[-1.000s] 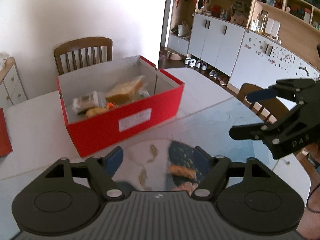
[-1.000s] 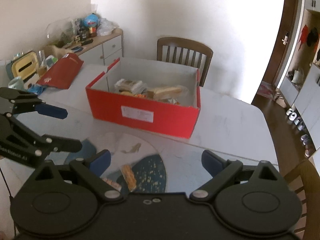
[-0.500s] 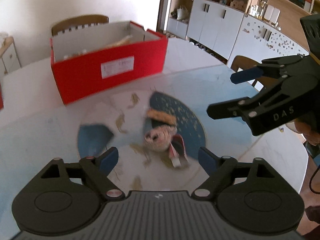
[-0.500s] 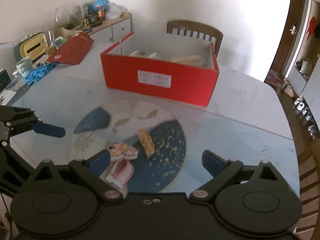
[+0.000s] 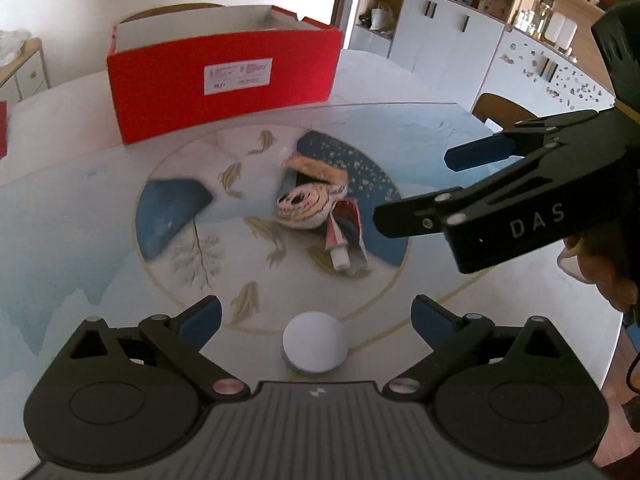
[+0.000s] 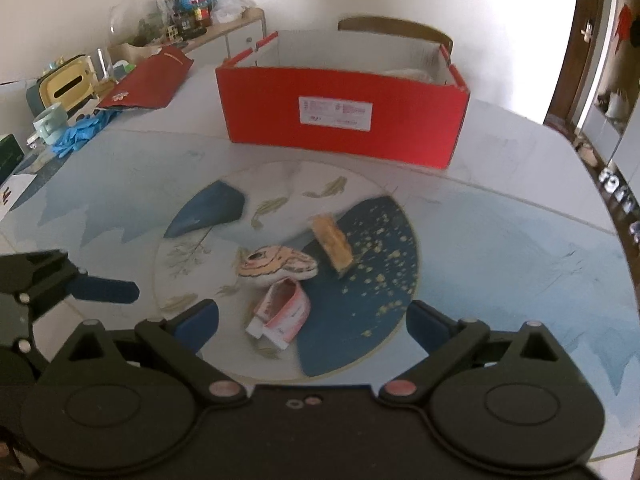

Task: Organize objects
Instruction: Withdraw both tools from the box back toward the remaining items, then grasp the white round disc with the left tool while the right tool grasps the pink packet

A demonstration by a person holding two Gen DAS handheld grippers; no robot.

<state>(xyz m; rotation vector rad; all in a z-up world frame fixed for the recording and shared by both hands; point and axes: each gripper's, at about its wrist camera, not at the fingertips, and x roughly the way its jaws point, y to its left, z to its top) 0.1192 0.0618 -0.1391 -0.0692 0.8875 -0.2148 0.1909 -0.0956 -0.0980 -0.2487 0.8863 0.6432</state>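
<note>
Two tools angled down, jaws wide

Fish-face pouch (image 6: 276, 266), pink tube (image 6: 282, 314) touching at its 6 o'clock, wrapped pastry (image 6: 332, 245) at 2. White round lid (image 5: 314, 342) lay apart; red box (image 6: 344, 118) stood open at 12.

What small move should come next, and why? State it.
Probably ease the right gripper down onto the pink tube. Its jaws stand open, empty, with the tube lying loose on the table just ahead, nearer than the red box.
</note>
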